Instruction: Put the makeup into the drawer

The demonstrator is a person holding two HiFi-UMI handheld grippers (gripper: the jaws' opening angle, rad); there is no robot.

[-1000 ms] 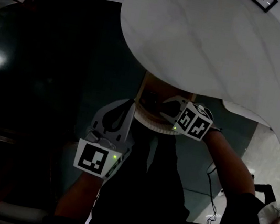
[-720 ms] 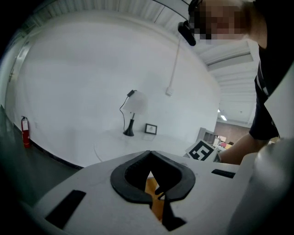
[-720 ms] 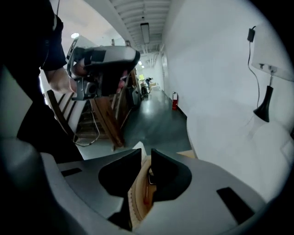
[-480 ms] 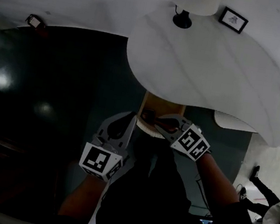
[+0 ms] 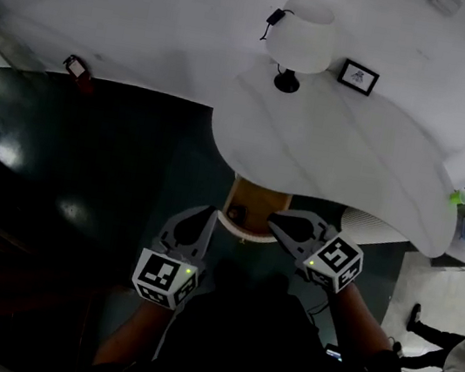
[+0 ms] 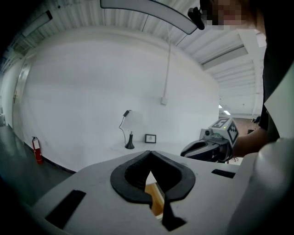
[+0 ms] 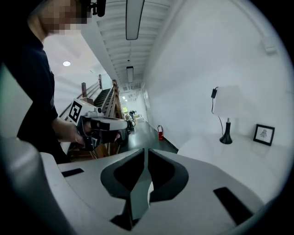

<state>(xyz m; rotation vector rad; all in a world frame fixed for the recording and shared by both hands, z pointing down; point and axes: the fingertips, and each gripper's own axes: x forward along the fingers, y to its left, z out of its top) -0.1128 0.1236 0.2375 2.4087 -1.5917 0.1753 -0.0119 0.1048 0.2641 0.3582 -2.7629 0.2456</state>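
left gripper (image 5: 207, 212) kept shut, empty, right gripper (image 5: 274, 221) jaws just closed down on nothing, both held near the open drawer (image 5: 258, 204), desk (image 5: 351, 165) behind

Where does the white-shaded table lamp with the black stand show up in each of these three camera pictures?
Head view: the white-shaded table lamp stands top centre, at the far edge of the white table.
Left gripper view: the lamp is small, just left of centre.
Right gripper view: the lamp stands right of centre, at mid height.
Shared landmark: the small black-framed picture just right of the lamp in all three.
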